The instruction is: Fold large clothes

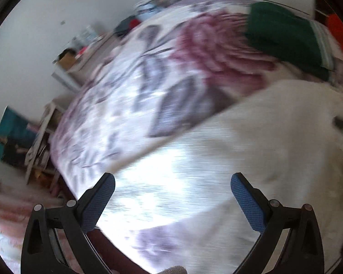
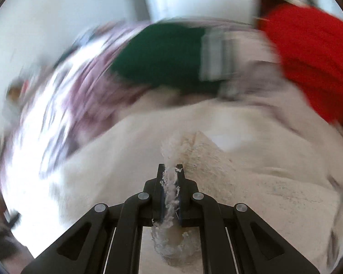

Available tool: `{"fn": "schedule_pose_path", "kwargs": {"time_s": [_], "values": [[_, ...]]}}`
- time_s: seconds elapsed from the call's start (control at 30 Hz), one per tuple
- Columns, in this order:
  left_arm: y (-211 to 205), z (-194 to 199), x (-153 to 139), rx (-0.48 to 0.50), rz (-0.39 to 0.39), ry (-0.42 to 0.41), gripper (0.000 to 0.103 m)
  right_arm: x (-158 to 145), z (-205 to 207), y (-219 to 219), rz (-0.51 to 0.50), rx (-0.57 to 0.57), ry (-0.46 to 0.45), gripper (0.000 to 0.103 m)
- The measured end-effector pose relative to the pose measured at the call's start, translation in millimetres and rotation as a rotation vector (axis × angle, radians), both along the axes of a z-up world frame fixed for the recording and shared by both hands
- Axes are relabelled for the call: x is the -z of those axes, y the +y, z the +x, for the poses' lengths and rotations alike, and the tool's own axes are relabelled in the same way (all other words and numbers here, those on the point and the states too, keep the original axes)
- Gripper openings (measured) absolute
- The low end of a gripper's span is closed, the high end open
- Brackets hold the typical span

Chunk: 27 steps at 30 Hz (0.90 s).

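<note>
left gripper (image 1: 172, 182) hangs with its blue-padded fingers (image 1: 98, 203) spread wide apart, nothing between them, above the cream garment (image 1: 251, 141) spread on the bed (image 1: 116, 105). the bed's floral cover shows purple and grey through motion blur. farther back a folded green garment (image 1: 283, 38) lies on the cover, a red one (image 2: 313, 54) to its right. right gripper (image 2: 170, 166) is clamped together on a fuzzy edge of the cream garment, a fold of which rises just past the fingertips while the rest lies flat on the bed.
</note>
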<state>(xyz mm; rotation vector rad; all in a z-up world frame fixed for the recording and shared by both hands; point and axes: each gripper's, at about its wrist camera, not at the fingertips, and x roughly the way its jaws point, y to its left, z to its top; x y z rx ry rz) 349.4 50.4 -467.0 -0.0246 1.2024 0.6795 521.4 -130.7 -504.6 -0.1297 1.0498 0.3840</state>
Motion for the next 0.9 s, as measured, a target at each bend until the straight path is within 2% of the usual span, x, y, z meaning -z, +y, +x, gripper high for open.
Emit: {"fn": "schedule_pose_path", "kwargs": {"time_s": [0.07, 0.17, 0.2, 0.23, 0.27, 0.3, 0.33, 0.4, 0.47, 0.57, 0.6, 0.63, 0.67, 0.7, 0.8, 0.87, 0.9], "values": [[24, -10, 4, -0.029, 0.005, 0.003, 0.103, 24, -15, 56, -0.055, -0.116, 0.023, 0.008], [49, -20, 10, -0.052, -0.001, 0.01, 0.103, 52, -37, 112, -0.137, -0.235, 0.075, 0.008], [55, -22, 13, -0.058, -0.006, 0.011, 0.103, 60, -41, 119, -0.16, -0.242, 0.104, 0.009], [61, -23, 15, -0.063, -0.014, 0.012, 0.103, 64, -42, 121, -0.178, -0.223, 0.121, 0.015], [65, -23, 15, -0.065, -0.02, 0.01, 0.103, 64, -43, 119, -0.162, -0.202, 0.144, 0.015], [69, -25, 16, -0.066, -0.028, 0.004, 0.103, 61, -44, 116, -0.124, -0.181, 0.175, 0.027], [74, -26, 17, -0.065, -0.035, 0.002, 0.103, 52, -46, 107, -0.053, -0.157, 0.22, 0.046], [82, -29, 16, -0.072, -0.052, 0.0, 0.103, 28, -50, 83, 0.078, -0.098, 0.255, 0.07], [90, -32, 18, -0.09, -0.074, 0.011, 0.103, -2, -55, 53, 0.181, -0.02, 0.237, 0.071], [106, -43, 26, -0.137, -0.118, 0.032, 0.103, -27, -68, -1, 0.243, 0.138, 0.236, 0.071], [113, -48, 32, -0.155, -0.141, 0.044, 0.103, -26, -70, -15, 0.281, 0.188, 0.261, 0.067], [121, -53, 38, -0.173, -0.195, 0.049, 0.103, -21, -65, -19, 0.306, 0.21, 0.289, 0.047], [131, -60, 47, -0.192, -0.284, 0.046, 0.103, -10, -66, -21, 0.301, 0.221, 0.32, 0.039], [138, -65, 54, -0.209, -0.354, 0.041, 0.103, 5, -67, -18, 0.272, 0.22, 0.349, 0.037], [169, -99, 80, -0.344, -0.597, -0.001, 0.103, 65, -58, 9, 0.2, 0.196, 0.475, 0.037], [181, -124, 92, -0.437, -0.702, -0.042, 0.103, 97, -53, 27, 0.131, 0.182, 0.549, 0.037], [184, -138, 97, -0.482, -0.755, -0.058, 0.103, 102, -56, 29, 0.116, 0.196, 0.544, 0.037]]}}
